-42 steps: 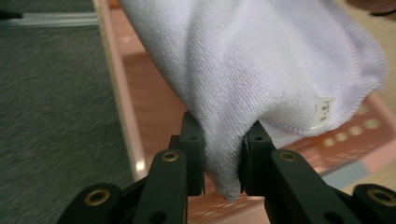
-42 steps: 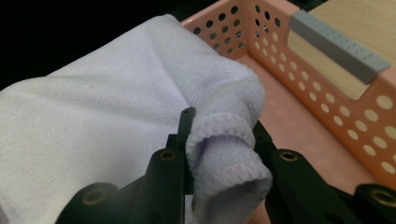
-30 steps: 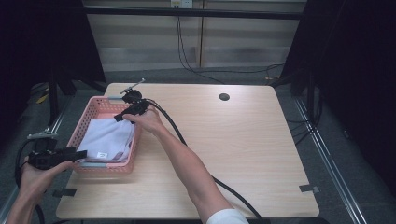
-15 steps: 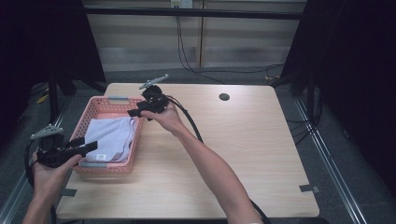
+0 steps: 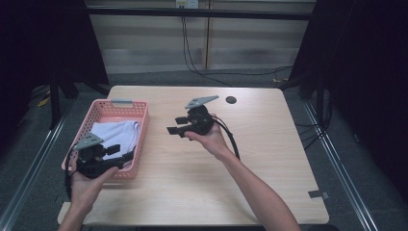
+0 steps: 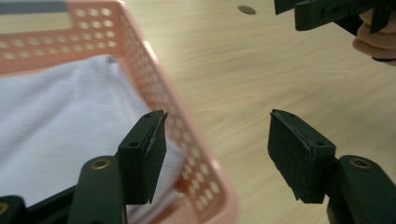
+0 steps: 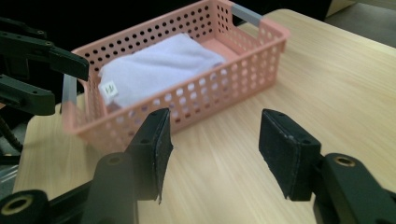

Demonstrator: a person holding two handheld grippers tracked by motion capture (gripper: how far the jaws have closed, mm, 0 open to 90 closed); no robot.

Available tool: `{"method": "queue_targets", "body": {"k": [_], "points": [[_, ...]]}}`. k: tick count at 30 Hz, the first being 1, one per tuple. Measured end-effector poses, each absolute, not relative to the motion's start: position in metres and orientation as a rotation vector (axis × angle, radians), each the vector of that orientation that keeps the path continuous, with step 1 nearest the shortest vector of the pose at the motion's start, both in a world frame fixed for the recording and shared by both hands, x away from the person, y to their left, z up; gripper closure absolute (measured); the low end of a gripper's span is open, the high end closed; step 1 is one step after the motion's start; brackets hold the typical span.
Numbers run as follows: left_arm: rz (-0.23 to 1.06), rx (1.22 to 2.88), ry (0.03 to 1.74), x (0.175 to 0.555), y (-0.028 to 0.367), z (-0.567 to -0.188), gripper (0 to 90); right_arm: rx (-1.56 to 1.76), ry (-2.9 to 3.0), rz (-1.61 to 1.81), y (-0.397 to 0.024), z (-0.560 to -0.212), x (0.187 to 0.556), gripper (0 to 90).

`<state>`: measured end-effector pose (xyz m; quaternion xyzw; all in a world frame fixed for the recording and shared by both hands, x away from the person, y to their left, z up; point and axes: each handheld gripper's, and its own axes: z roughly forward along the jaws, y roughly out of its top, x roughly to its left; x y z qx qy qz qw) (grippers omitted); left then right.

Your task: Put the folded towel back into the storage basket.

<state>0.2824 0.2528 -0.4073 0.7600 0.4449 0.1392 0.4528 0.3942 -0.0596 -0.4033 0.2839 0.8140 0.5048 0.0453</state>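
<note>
A pink perforated basket (image 5: 143, 137) stands on the left of the wooden table with a folded white cloth (image 5: 113, 134) inside. My left gripper (image 5: 127, 155) hovers open at the basket's near right corner; its jaws straddle the basket wall (image 6: 180, 130), one over the cloth (image 6: 65, 130), one over the table. My right gripper (image 5: 173, 128) is held open above the middle of the table, pointing left at the basket (image 7: 210, 93) and cloth (image 7: 159, 65) from a short distance, with nothing between its jaws. The left gripper (image 7: 70, 87) appears beyond the basket's far end in the right gripper view.
A round dark grommet hole (image 5: 231, 100) sits near the table's back edge. A black cable (image 5: 234, 144) trails from the right gripper along the forearm. A tape strip (image 5: 317, 194) marks the front right corner. Dark floor and rails surround the table.
The right gripper has pulled back from the basket's far end, rightward to the table's middle. The left gripper has moved right, in over the basket's near corner.
</note>
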Motion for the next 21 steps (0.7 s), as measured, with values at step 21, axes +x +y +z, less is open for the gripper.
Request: {"method": "queue_targets", "body": {"k": [21], "points": [[0.262,2.023,1.011,0.236,0.181,-0.463,31.6,1.048,2.388,1.426,-0.189,-0.443,0.291,40.9]]}}
